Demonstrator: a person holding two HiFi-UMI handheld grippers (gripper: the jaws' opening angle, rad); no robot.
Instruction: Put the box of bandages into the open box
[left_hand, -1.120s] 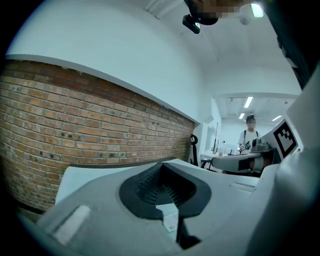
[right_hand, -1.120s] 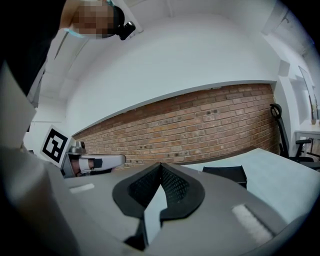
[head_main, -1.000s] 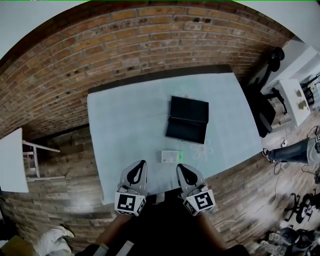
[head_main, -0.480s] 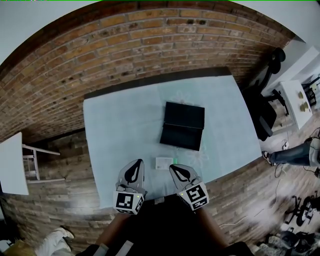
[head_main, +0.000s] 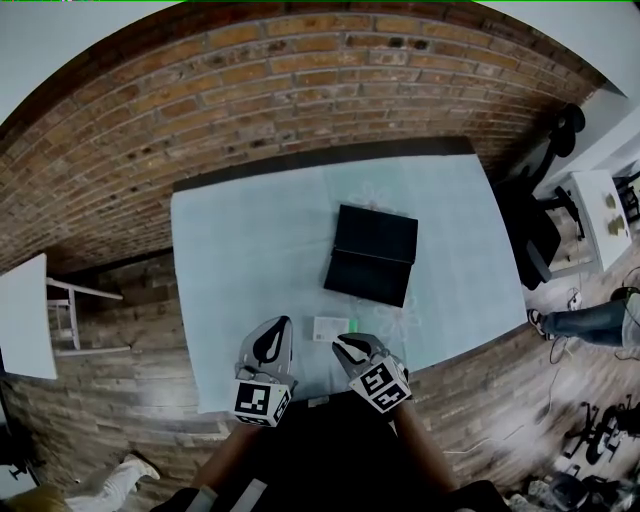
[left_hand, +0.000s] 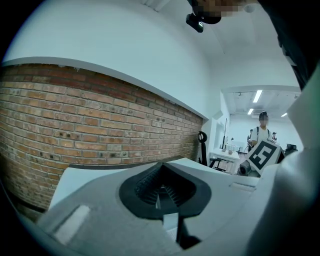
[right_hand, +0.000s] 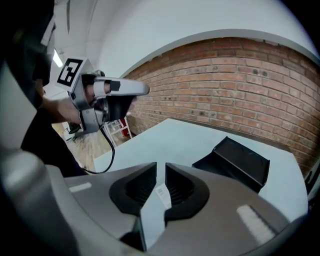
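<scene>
Tilted down, my right hand-held gripper (head_main: 343, 346) has just been parting its jaws, nothing pinched, to take the box of bandages (head_main: 331, 327) on the near worktop (head_main: 240, 250); open box (head_main: 372, 255) farther; left hand-held gripper (head_main: 277, 330) pressed together.

The open box (head_main: 372, 255) is black, the box of bandages (head_main: 331, 328) white, the table (head_main: 240, 240) pale blue, the wall (head_main: 300, 90) red-brown brick.
</scene>
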